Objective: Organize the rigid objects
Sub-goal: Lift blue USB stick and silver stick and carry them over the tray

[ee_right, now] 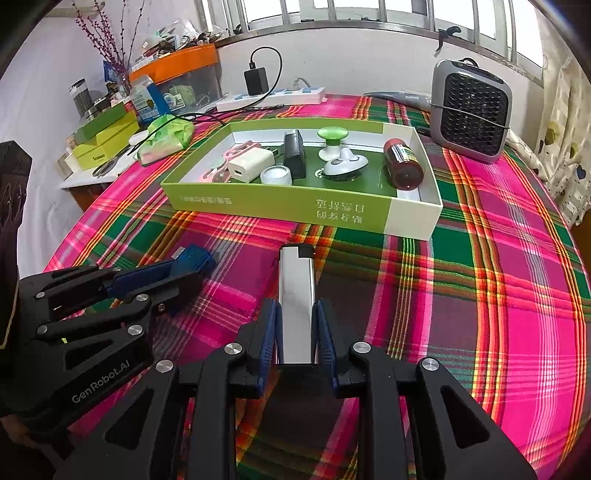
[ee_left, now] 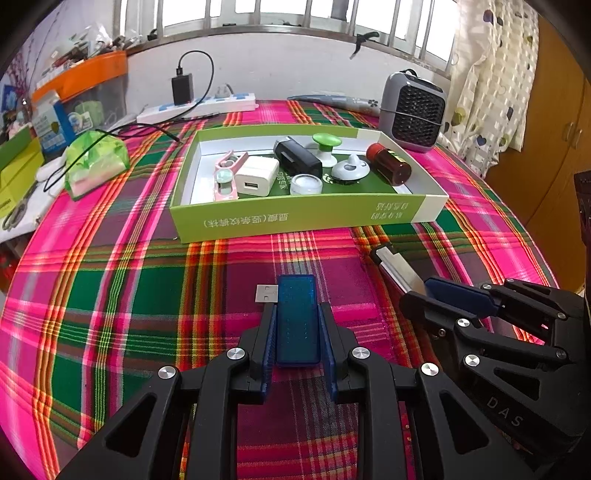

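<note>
Two tools: both angled downward over the plaid-covered tabletop (ee_left: 129,295), side by side, each carrying one item.
Left tool (ee_left: 297,332): pads clamped on the long sides of a translucent blue USB device (ee_left: 297,317); its metal plug projects past the left fingertip, toward the box. In the right wrist view this tool (ee_right: 184,273) sits at the left edge, with the blue device (ee_right: 195,254) at its tip.
Right tool (ee_right: 297,332): pads pressed against both sides of a silver lighter (ee_right: 296,291), dark cap end pointing forward. In the left wrist view this tool (ee_left: 424,291) enters from the right, the lighter (ee_left: 395,266) reaching toward the box.
Box: green-and-white cardboard box (ee_left: 295,218) beyond both tools, open top, holding small items.
Box contents, left to right: pink clip (ee_left: 226,173), white charger cube (ee_left: 256,176), black block (ee_left: 297,157), round white jar (ee_left: 306,184), green-topped knob (ee_left: 325,146), white-grey round gadget (ee_left: 350,168), dark red bottle (ee_left: 388,164) lying on its side.
Tabletop, rear: green plastic bag (ee_left: 96,162) at left, white power strip (ee_left: 195,107) with a black adapter (ee_left: 182,88), grey fan heater (ee_left: 412,110) at right.
Room: barred window (ee_left: 295,14) above a white wall, patterned curtain (ee_left: 491,81) and wooden cabinet (ee_left: 554,129) at right.
</note>
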Demonstrator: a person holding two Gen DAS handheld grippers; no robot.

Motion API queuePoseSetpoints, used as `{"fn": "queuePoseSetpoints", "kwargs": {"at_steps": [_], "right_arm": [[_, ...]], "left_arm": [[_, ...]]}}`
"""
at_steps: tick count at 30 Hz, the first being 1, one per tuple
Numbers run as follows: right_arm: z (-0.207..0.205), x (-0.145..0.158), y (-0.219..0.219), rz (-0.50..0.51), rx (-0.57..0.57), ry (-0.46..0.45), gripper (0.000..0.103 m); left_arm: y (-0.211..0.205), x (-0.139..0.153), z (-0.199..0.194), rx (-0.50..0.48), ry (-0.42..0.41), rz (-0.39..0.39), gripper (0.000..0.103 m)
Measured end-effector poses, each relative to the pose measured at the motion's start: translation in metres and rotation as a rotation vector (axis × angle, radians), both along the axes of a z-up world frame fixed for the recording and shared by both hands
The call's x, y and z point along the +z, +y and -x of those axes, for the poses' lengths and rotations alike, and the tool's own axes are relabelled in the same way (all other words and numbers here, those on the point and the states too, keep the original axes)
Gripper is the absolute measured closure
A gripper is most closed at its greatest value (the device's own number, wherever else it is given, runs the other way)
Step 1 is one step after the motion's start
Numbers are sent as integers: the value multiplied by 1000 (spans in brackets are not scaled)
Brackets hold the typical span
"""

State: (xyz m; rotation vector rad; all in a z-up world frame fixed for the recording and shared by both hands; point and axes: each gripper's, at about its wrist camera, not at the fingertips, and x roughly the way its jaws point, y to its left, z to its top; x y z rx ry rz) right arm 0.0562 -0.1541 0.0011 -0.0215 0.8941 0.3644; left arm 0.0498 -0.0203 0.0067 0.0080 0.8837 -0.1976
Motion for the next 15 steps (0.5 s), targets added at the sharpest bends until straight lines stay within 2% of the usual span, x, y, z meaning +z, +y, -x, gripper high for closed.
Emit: {"fn": "queuePoseSetpoints", "kwargs": {"at_steps": [15], "right_arm": [[4, 11, -3, -18, -16, -29, 79]], "left_arm": [[0, 12, 4, -2, -33, 11, 82]]}}
